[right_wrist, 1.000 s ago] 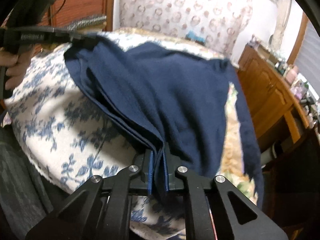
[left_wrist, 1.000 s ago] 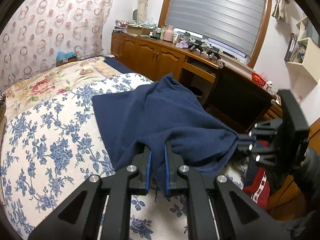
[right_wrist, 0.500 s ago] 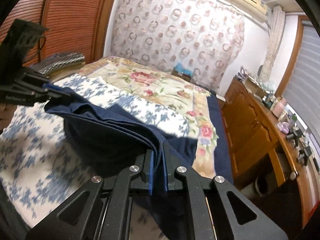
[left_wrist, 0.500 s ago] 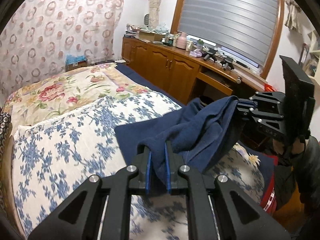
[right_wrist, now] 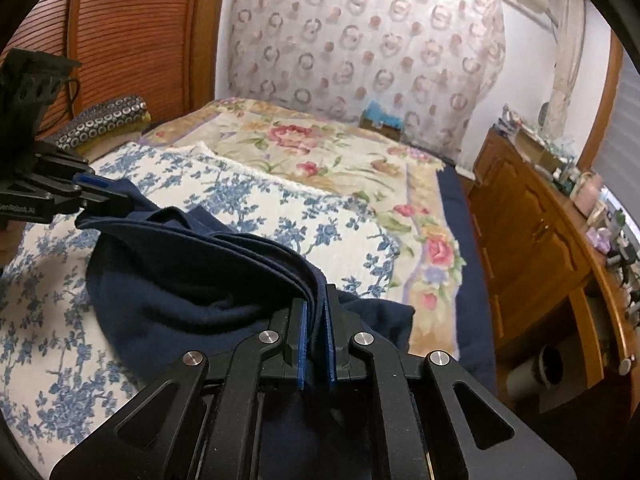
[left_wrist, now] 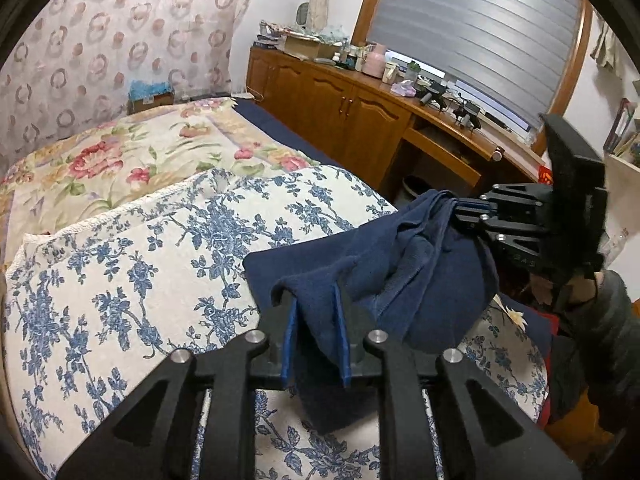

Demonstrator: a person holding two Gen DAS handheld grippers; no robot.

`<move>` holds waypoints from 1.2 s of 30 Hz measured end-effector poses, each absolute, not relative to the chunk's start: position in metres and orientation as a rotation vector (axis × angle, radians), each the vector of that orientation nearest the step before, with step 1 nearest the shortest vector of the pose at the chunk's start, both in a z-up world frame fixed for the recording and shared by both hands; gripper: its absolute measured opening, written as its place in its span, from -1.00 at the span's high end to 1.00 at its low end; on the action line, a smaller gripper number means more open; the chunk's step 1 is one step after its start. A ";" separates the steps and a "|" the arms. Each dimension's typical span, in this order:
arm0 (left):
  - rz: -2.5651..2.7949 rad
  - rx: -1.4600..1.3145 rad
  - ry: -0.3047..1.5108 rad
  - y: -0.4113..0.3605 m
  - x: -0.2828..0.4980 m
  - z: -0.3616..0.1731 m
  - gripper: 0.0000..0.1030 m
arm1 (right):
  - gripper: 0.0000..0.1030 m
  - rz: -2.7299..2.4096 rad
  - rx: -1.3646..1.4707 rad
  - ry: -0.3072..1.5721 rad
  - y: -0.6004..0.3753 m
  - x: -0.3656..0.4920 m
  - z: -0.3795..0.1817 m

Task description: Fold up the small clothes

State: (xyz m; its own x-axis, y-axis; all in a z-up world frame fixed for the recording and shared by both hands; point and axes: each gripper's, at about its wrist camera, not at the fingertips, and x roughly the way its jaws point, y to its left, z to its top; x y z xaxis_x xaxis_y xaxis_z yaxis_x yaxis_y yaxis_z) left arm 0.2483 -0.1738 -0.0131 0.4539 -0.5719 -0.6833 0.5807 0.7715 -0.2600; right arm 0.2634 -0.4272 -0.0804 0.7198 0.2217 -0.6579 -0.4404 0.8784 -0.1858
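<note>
While our left gripper keeps its jaws narrowed on one bunched corner of the navy garment, our right gripper pinches several stacked layers of the same cloth between its blue pads. From the left wrist view we see the right gripper off to the right, its jaws closed on the far end of the fabric, so the garment hangs slack between the two tools. Its lower part lies on the blue-flowered quilt, and a loose flap droops below the left jaws. From the right wrist view the left gripper shows at the left edge, gripping the opposite corner, with folds of cloth running in a curved band from it to our right jaws. The quilt covers the near part of the bed; beyond it lies a cream bedspread with pink roses. A wooden cabinet runs along the wall under a window blind, its top crowded with small items we cannot make out. A circle-patterned curtain hangs behind the bed.
</note>
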 end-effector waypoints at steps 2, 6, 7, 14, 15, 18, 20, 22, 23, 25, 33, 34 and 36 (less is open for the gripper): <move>-0.714 0.017 0.832 -0.172 0.247 -0.010 0.30 | 0.91 0.385 -0.331 0.687 -0.428 0.270 -0.084; -0.669 0.045 0.778 -0.164 0.247 -0.002 -0.01 | 0.90 0.402 -0.335 0.697 -0.429 0.281 -0.087; -0.672 0.037 0.779 -0.162 0.248 -0.001 -0.01 | 0.90 0.402 -0.338 0.701 -0.428 0.283 -0.088; -0.687 0.078 0.823 -0.169 0.257 -0.014 -0.02 | 0.88 0.411 -0.329 0.719 -0.434 0.304 -0.086; -0.689 0.086 0.832 -0.172 0.259 -0.017 -0.02 | 0.87 0.412 -0.328 0.721 -0.435 0.307 -0.085; -0.700 0.111 0.866 -0.183 0.264 -0.031 -0.01 | 0.82 0.399 -0.318 0.713 -0.436 0.316 -0.081; -0.700 0.122 0.884 -0.187 0.266 -0.038 -0.02 | 0.71 0.345 -0.306 0.701 -0.442 0.324 -0.075; -0.694 0.126 0.900 -0.189 0.269 -0.045 -0.01 | 0.70 0.303 -0.280 0.694 -0.451 0.330 -0.068; -0.690 0.123 0.905 -0.189 0.270 -0.047 -0.01 | 0.70 0.294 -0.271 0.689 -0.454 0.331 -0.066; -0.684 0.117 0.906 -0.187 0.272 -0.050 -0.02 | 0.70 0.293 -0.252 0.675 -0.461 0.329 -0.059; -0.647 0.098 0.893 -0.180 0.284 -0.050 -0.02 | 0.00 0.274 -0.189 0.694 -0.473 0.296 -0.067; -0.644 0.094 0.896 -0.180 0.287 -0.051 -0.02 | -0.06 0.269 -0.171 0.703 -0.475 0.292 -0.071; -0.645 0.085 0.903 -0.180 0.293 -0.053 -0.02 | -0.13 0.254 -0.135 0.729 -0.480 0.287 -0.079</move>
State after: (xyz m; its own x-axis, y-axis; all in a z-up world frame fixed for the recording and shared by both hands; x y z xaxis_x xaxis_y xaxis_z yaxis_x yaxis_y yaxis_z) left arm 0.2930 -0.1801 -0.0528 0.4458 -0.4854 -0.7521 0.5541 0.8095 -0.1940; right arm 0.2870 -0.4795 -0.0791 0.7168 0.1823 -0.6730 -0.2755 0.9607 -0.0333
